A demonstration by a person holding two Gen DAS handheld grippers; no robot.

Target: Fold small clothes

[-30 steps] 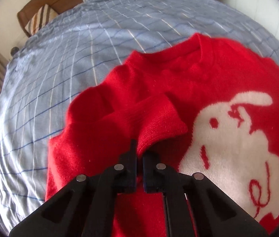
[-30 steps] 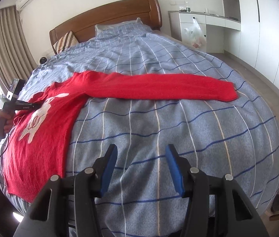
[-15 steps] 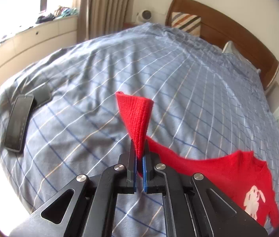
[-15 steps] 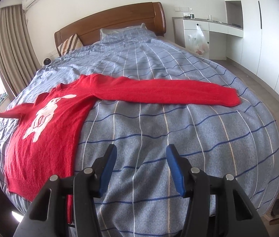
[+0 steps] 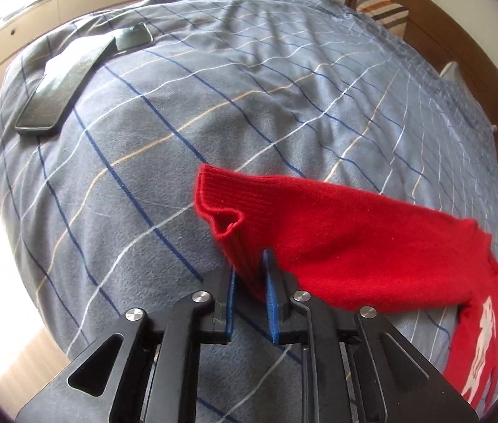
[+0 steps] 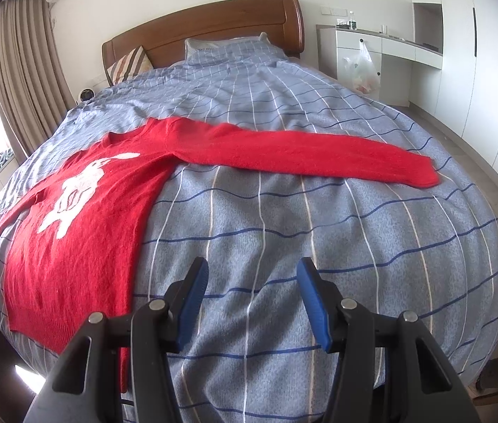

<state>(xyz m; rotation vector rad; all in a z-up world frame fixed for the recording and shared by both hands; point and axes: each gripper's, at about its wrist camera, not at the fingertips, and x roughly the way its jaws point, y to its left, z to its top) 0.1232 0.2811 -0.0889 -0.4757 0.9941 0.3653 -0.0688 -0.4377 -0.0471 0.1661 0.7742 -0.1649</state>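
A red sweater (image 6: pixel 83 218) with a white rabbit design lies flat on the blue checked bed (image 6: pixel 284 246). One sleeve (image 6: pixel 302 151) stretches out to the right. The other sleeve (image 5: pixel 337 232) lies spread out on the bed in the left wrist view. My left gripper (image 5: pixel 249 275) has its jaws slightly apart, with the sleeve's cuff edge lying loosely between the pads. My right gripper (image 6: pixel 252 299) is open and empty above the bed, below the sweater's right sleeve.
Two dark flat phone-like objects (image 5: pixel 62 84) lie near the bed's corner in the left wrist view. A wooden headboard (image 6: pixel 206 31) and pillows stand at the far end. White cabinets (image 6: pixel 460 53) and a hanging plastic bag (image 6: pixel 361 70) are on the right.
My left gripper pulled the sleeve outward off the sweater body, laid it on the bed, and its jaws have parted from the cuff. My right gripper stayed open, moving little.
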